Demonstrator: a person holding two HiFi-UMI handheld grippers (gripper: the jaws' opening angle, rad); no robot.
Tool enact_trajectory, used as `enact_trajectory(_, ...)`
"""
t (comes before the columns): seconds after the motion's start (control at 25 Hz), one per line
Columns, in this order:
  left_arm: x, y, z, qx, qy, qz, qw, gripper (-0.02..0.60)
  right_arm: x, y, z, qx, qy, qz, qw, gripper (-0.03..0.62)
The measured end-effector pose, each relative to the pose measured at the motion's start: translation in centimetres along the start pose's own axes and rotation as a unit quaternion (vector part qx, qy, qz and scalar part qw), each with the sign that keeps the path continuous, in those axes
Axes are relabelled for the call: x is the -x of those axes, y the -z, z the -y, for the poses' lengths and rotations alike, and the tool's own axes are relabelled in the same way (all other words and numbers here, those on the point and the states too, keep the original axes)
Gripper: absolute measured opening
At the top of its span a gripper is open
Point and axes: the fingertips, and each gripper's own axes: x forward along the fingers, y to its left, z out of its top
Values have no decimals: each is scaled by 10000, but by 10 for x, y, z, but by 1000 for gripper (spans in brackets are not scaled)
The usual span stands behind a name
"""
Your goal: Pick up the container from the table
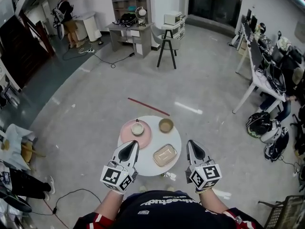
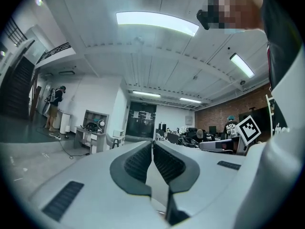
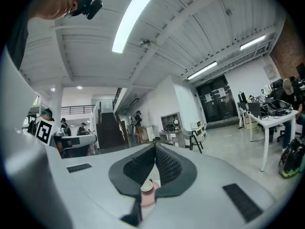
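Note:
A beige rectangular container (image 1: 165, 155) lies on the small round white table (image 1: 145, 168), right of its middle. My left gripper (image 1: 133, 144) hovers over the table's left front edge, beside the pink plate (image 1: 127, 136), with its jaws shut and nothing in them. My right gripper (image 1: 190, 142) hangs just off the table's right edge, to the right of the container, shut and holding nothing. In the left gripper view the left gripper (image 2: 152, 144) shows its tips meeting. The right gripper (image 3: 155, 146) looks the same in the right gripper view, with a cup (image 3: 147, 187) showing below the tips.
On the pink plate stands a white cup (image 1: 137, 128); a brown bowl (image 1: 166, 125) sits at the table's far side. A red stick (image 1: 148, 107) lies on the floor beyond. A stool (image 1: 167, 46) stands further back, desks (image 1: 257, 80) and bags (image 1: 268, 130) at right.

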Motion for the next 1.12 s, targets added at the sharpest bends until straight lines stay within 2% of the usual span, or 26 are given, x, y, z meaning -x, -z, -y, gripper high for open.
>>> enact_trajectory(0.28, 2, -11, -30, 65, 134, 132, 9998, 31, -20, 2, -24, 145, 15, 6, 9999, 12)
enact_trajectory(0.52, 3, -3, -37, 213, 349, 144, 9991, 31, -33, 16, -34, 66, -324, -32, 9994, 11)
enact_trajectory(0.76, 2, 3, -38, 182, 405, 78, 9990, 31, -41, 35, -23, 59, -170, -181, 9997, 12)
enact_trajectory(0.92, -2, 13, -36, 205, 438, 56, 9988, 31, -50, 69, -11, -455, -218, -567, 9971, 14)
enact_trajectory(1.12, -6, 27, -34, 270, 432, 9, 9987, 31, -54, 113, 4, -1323, -317, -964, 9860, 31)
